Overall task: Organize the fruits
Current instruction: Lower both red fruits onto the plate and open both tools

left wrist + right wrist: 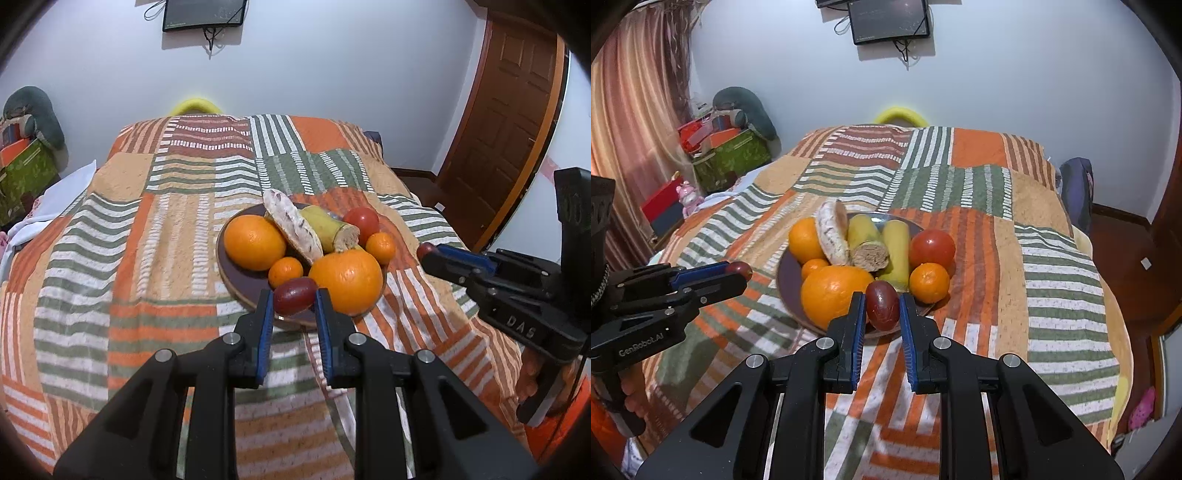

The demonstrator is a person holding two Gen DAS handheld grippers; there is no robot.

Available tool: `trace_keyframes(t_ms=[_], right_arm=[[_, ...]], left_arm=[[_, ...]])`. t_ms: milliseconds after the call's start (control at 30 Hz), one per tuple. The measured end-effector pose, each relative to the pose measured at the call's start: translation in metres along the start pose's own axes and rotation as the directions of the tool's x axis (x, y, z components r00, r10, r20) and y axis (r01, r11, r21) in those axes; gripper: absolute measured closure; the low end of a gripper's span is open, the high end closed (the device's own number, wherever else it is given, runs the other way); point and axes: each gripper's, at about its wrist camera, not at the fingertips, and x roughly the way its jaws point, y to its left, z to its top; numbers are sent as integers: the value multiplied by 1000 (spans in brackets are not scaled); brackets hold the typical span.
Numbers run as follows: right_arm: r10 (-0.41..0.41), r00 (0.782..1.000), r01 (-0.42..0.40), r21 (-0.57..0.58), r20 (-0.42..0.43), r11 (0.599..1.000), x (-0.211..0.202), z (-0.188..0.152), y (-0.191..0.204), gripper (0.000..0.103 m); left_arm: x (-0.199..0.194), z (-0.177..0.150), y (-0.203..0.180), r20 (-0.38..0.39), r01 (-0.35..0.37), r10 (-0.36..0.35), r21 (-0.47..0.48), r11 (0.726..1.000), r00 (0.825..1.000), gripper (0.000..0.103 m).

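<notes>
Striped patchwork bedspread (184, 229), wall screen (204, 14), wooden door (506, 122), curtain (631, 122).

- "GenRobot.AI" in white on side of left hand-held gripper (738, 272), right-wrist view;
- "DAS" embossed on body of right hand-held gripper (428, 253), left-wrist view; rest unreadable

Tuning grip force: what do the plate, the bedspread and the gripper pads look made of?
Plate: likely glazed ceramic, dark brown with a lighter rim; faint sheen.
Bedspread: woven or quilted fabric, matte, nubby patchwork stripes, draped in folds.
Pads of the right gripper: blue, ribbed, probably rubber or soft plastic; cannot tell which.
</notes>
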Motion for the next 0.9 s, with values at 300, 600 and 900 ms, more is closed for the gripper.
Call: trace_keyframes(t_ms=[300, 600, 900], right_arm=[[10, 998, -8, 25, -68, 1000, 38, -5, -12, 86], [38, 995, -36, 32, -96, 999, 48, -11, -15, 86], [29, 994, -27, 12, -109, 1000, 46, -9, -14, 80]], left_arm=[[41, 3, 9, -67, 4, -6, -21, 1000, 998, 81], [54, 2, 10, -97, 9, -11, -22, 1000, 995, 79], [45, 2, 7, -86, -17, 15, -13, 1000, 996, 69]])
